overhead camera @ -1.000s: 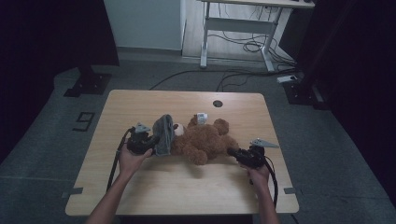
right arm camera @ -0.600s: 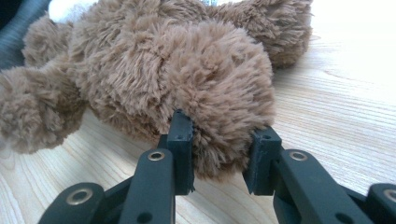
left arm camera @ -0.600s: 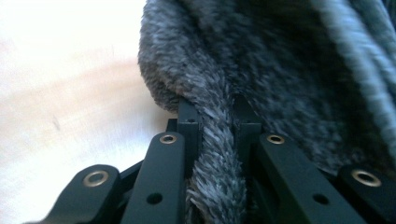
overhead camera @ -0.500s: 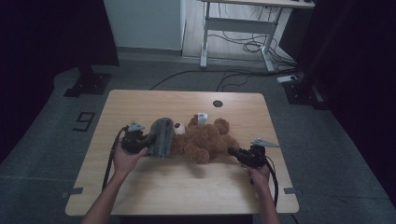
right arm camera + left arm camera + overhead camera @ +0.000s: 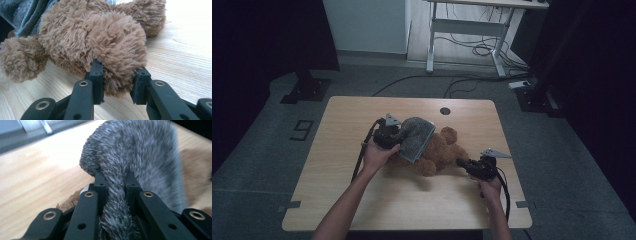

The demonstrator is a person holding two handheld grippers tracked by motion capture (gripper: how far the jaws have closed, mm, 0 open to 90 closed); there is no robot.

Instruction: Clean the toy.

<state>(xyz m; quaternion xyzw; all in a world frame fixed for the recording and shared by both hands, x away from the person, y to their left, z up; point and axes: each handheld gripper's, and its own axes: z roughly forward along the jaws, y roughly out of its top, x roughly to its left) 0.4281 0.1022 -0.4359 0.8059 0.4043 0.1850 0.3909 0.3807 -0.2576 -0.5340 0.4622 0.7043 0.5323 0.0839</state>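
Currently: brown teddy bear (image 5: 439, 150) lying on the light wooden table (image 5: 337, 185), near the middle, slightly toward the far side. Grey fuzzy cloth (image 5: 416, 137) draped over the bear's left part, lifted clear of the tabletop on that side.

Left gripper (image 5: 399, 136) at the cloth's left edge, held in the person's left hand (image 5: 377, 152). In the left gripper view, jaws nearly closed, pinching a bunched fold of the grey cloth (image 5: 117, 202) between them — pile squeezed into the narrow gap, the rest of the cloth spreading up and away beyond the tips. A bit of brown fur (image 5: 71, 201) visible just left of the jaws, low against the table.

Right gripper (image 5: 460, 162) at the bear's right end, near edge, held in the right hand (image 5: 489, 186). In the right gripper view, jaws partly open and closed around a rounded plush limb of the bear (image 5: 120, 60) — both pads pressing into the fur. Second limb (image 5: 18, 61) lying left of it on the wood; grey cloth (image 5: 27, 13) at upper left, behind the bear's body.

Round grommet hole (image 5: 445, 111) in the table beyond the bear.
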